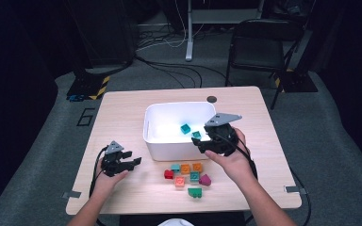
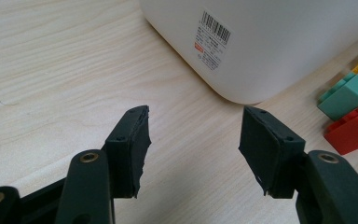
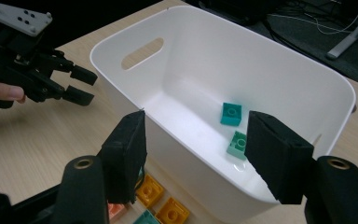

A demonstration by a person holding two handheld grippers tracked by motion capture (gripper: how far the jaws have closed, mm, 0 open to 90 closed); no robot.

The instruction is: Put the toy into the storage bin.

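Pale wooden bench [image 1: 122, 117] carries a white bin [image 1: 156, 123]. Right tongs [image 1: 206, 144] hang spread and empty over its near rim, two teal bricks [image 3: 231, 114] lying inside just beyond them. Left tongs [image 1: 133, 162] rest spread, well left of the loose bricks [image 1: 188, 176].

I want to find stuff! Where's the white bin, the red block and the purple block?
white bin [image 1: 169, 151], high view, on its near wall.
red block [image 1: 168, 174], high view, on its top.
purple block [image 1: 205, 180], high view, on its middle.
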